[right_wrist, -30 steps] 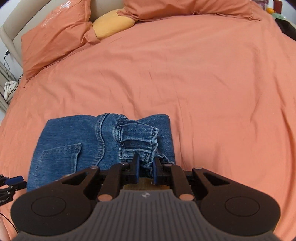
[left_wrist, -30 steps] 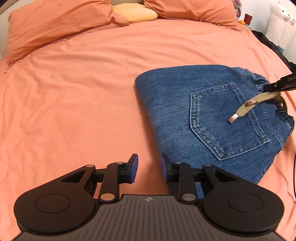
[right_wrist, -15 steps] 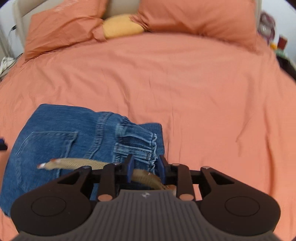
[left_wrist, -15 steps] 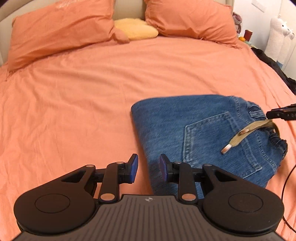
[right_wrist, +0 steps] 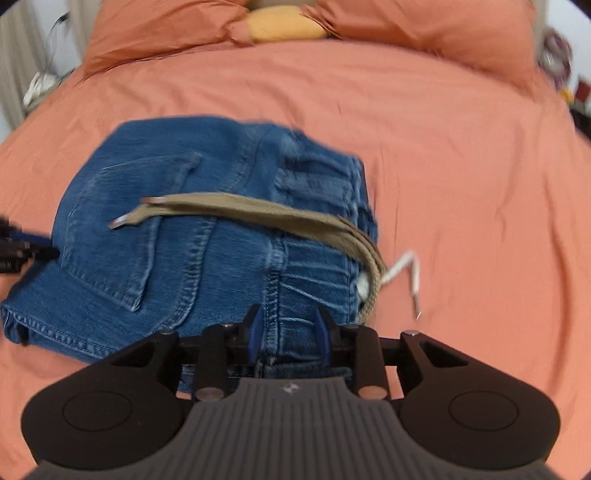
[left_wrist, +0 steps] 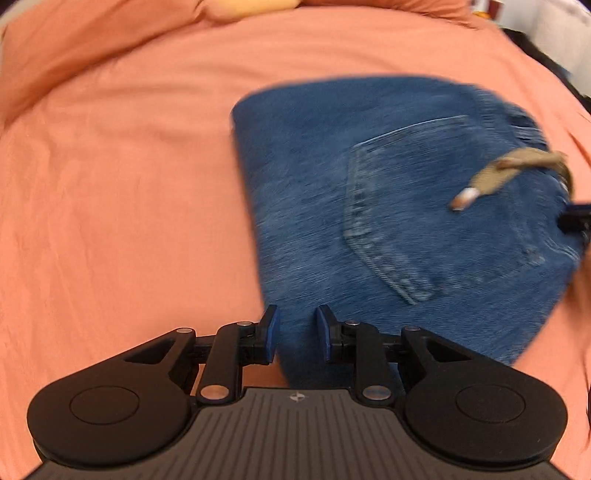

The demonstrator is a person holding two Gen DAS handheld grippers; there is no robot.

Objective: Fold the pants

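The blue jeans [left_wrist: 399, 206] lie folded in a compact rectangle on the orange bed, back pocket up; they also show in the right wrist view [right_wrist: 207, 236]. A tan drawstring [right_wrist: 258, 214] lies across the pocket and waistband, with a white cord end [right_wrist: 402, 269] on the sheet beside it. My left gripper [left_wrist: 294, 334] is open over the near left edge of the fold. My right gripper [right_wrist: 290, 330] is open with the waistband seam between its fingers. Its tip shows at the right edge of the left wrist view [left_wrist: 576, 218].
The orange duvet [left_wrist: 122, 192] covers the bed all around. Orange pillows [right_wrist: 424, 26] and a yellow cushion [right_wrist: 284, 24] lie at the headboard. Dark items sit off the bed at the far right [left_wrist: 554, 62].
My right gripper has opened wider and let go of the drawstring, which now lies across the jeans. Both grippers have moved closer in over the folded jeans.
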